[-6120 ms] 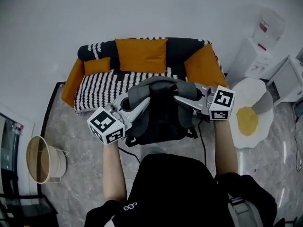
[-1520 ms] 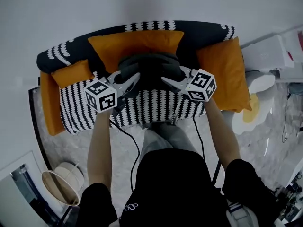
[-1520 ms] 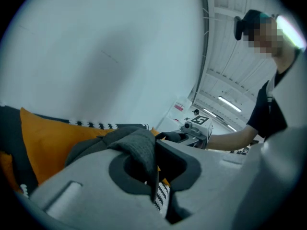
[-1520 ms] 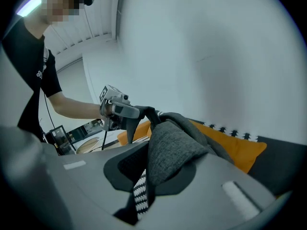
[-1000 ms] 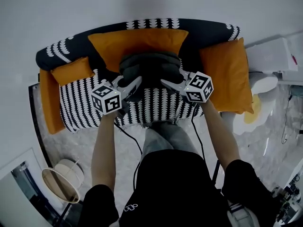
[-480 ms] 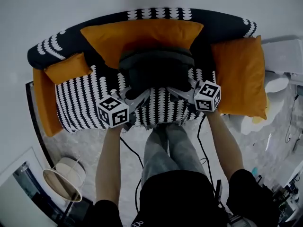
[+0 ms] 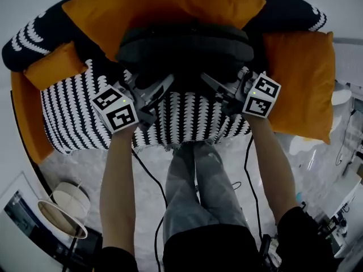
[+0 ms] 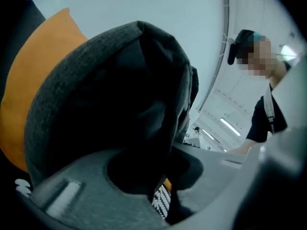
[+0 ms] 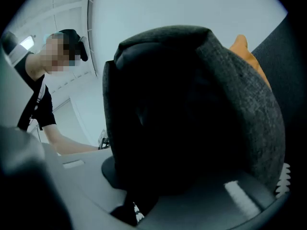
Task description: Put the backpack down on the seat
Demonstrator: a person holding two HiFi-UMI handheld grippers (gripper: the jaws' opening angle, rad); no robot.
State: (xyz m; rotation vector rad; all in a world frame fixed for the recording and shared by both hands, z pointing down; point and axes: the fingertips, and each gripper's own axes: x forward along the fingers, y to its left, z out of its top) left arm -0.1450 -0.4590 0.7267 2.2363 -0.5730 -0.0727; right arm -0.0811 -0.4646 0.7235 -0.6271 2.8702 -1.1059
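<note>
Two tongs, one load. The dark grey fabric backpack point(image 7: 184, 44) sits upper centre in the head view. It stands upright on the black-and-white patterned sofa seat point(image 7: 74, 115), with its back against the large orange back cushion point(image 7: 164, 4).

My left tong point(image 7: 161, 85) is at the pack's lower left and my right tong point(image 7: 218, 81) at its lower right, and both point towards the sofa back. The jaws of both have just been opening. In the left gripper view dark fabric still lies in the gap, with a sliver of the patterned seat visible past it. The right gripper view shows the same. I judge both grips slackened rather than clamped, so the pack's weight is now on the seat.

Placement appears nearly complete, and only withdrawal remains.

Hazards, as I judge them:
- Fabric still sitting between the jaws may catch as I pull back and drag the pack towards the front edge of the seat.
- The pack is tall and soft. If I withdraw unevenly, one side first, it could slump sideways or topple forwards off the cushion.
- A black cable point(image 7: 148, 177) hangs below my left arm beside my legs. Stepping back carelessly could snag it and jerk the tong.
</note>
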